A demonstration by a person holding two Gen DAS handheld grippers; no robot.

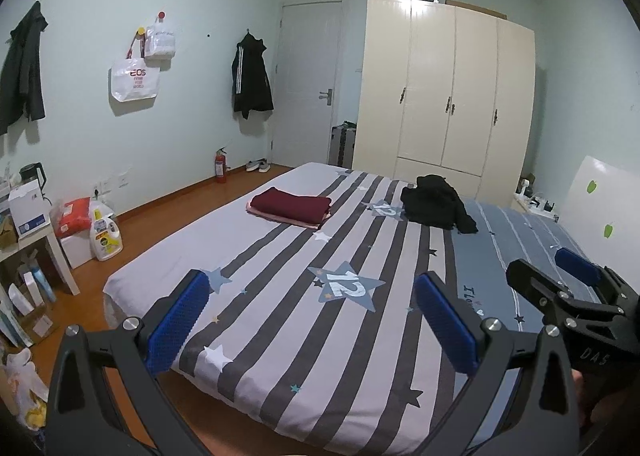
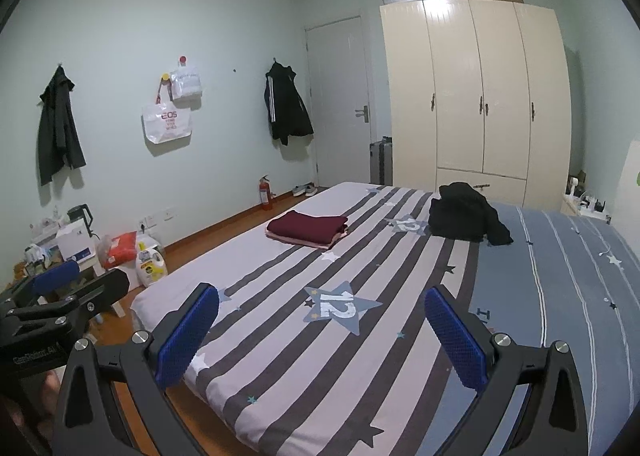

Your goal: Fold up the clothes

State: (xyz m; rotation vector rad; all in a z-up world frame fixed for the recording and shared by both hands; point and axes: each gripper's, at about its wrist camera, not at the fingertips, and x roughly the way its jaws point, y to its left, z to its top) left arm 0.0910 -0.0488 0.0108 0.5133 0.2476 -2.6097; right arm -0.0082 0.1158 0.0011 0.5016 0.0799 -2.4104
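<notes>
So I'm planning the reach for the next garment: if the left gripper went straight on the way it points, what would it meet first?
Probably the striped bedsheet, near the large "12" star between the open fingers of the left gripper. The black garment lies farther and to the right. Depth is uncertain.

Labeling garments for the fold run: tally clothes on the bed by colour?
Dark red, folded: 1
Pink, folded, under the dark red one: 1, only its edge shows
Black, crumpled heap: 1, could hold more than one piece
Total: 3, all on the bed
</notes>
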